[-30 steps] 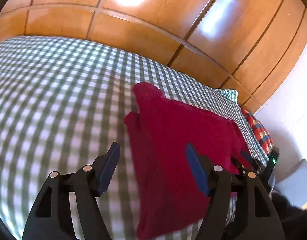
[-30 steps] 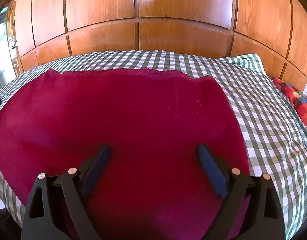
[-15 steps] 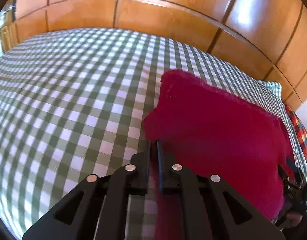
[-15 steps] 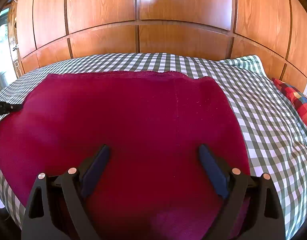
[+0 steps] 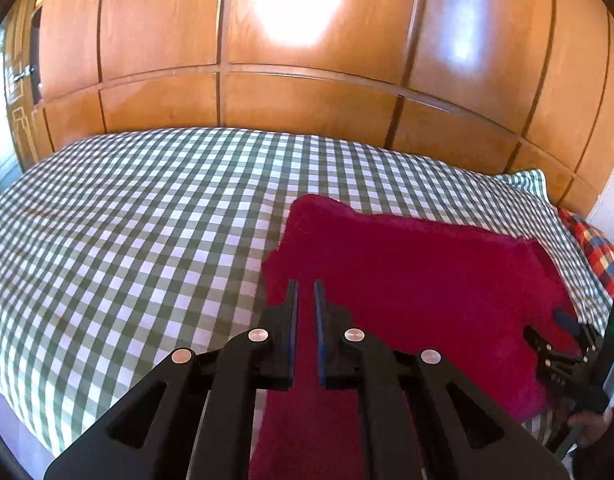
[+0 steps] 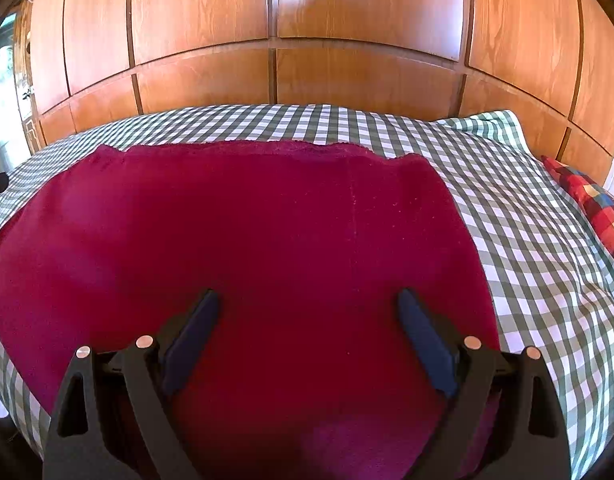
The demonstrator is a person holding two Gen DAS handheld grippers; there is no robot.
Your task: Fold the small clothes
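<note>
The red cloth lies spread on the bed, on its right half, toward the near edge, with checked sheet bare to the left and beyond it. The left tool has its jaws together, clamped on the cloth's left edge, and a strip of red runs from the jaws down toward the camera, so that edge looks lifted off the sheet. The right tool hovers over the near middle of the cloth with its jaws wide apart and nothing pinched between them; in the left view it shows at the far right of the frame, held by a hand.

The step in hand appears to be carrying the left edge over to make the 1st fold. To do it well:

1. Keep the left grip firm and raise the edge only high enough to clear the layer beneath, so the cloth does not drag and bunch.
2. Move it straight across toward the right side, keeping the held edge parallel to the far edge, which looks slightly wavy.
3. The right tool could press or pinch the near edge to pin the cloth; otherwise the whole piece may slide on the sheet.
4. Lay the edge flush before letting go.

The cloth looks thick and nappy, so it should hold a crease poorly.
</note>
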